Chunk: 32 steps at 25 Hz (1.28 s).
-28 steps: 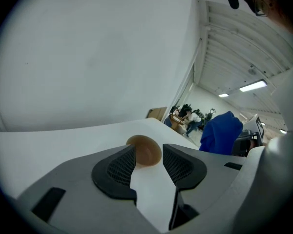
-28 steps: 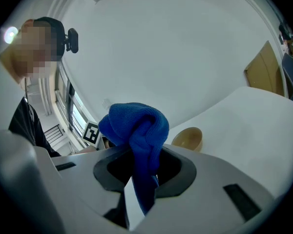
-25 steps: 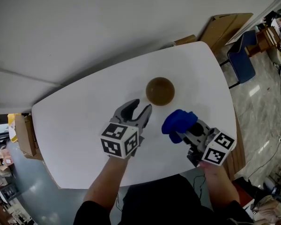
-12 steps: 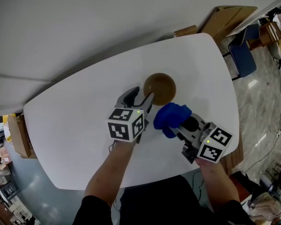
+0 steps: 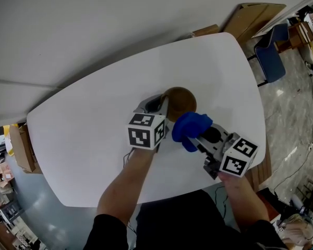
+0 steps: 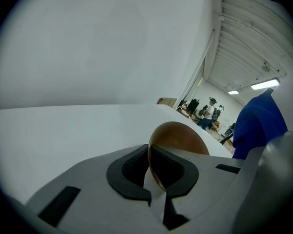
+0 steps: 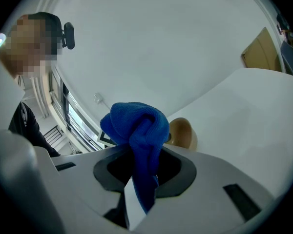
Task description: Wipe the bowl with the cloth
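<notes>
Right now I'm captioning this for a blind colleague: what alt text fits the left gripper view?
The left gripper has just closed its grey jaws on the rim of a round brown bowl on a white table; a bunched blue cloth shows at the right edge.

Head view: the camera sits on your head and looks steeply down on the white table (image 5: 78, 134), from rather far; your two arms come in from the bottom edge.
Left gripper view: it looks low over the table along your left gripper (image 6: 150, 155), whose jaws have just closed on the bowl (image 6: 178, 135), very near.
Right gripper view: it looks along your right gripper (image 7: 144, 155), with the cloth (image 7: 136, 126) close before the lens.
Shared: all three views show the bowl, the cloth and the table; the far room is perhaps also shared.
</notes>
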Each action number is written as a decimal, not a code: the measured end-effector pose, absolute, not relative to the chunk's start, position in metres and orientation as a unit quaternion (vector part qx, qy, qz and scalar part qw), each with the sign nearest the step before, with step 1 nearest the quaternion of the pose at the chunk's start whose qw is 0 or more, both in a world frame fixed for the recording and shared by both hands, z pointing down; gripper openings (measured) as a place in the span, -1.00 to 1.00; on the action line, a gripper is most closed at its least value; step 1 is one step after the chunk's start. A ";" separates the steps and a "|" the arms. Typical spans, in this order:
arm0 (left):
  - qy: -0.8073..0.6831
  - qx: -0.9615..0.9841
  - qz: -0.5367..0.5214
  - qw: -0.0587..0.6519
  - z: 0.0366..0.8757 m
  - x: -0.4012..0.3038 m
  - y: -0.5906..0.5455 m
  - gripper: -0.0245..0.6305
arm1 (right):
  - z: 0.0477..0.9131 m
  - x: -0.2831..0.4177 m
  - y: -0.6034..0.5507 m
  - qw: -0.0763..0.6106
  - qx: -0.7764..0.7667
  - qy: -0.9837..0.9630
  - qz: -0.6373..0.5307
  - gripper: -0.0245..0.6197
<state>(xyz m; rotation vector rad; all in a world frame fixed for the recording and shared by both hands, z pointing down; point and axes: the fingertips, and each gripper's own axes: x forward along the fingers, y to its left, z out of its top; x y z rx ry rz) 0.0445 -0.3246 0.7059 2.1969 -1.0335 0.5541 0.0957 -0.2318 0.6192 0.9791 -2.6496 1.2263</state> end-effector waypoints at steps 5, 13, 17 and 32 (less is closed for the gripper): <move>-0.411 0.840 0.202 0.291 0.667 0.042 -0.306 -0.86 | 0.598 0.092 -0.220 0.037 0.305 -0.865 0.396 -0.67; -0.445 0.851 0.174 0.218 0.554 0.019 -0.290 -0.86 | 0.524 0.102 -0.222 0.009 0.310 -0.881 0.358 -0.68; -0.449 0.857 0.161 0.195 0.506 0.011 -0.273 -0.86 | 0.487 0.110 -0.214 -0.006 0.316 -0.887 0.336 -0.68; -0.453 0.872 0.117 0.140 0.399 -0.014 -0.173 -0.86 | 0.413 0.117 -0.155 -0.039 0.317 -0.901 0.292 -0.67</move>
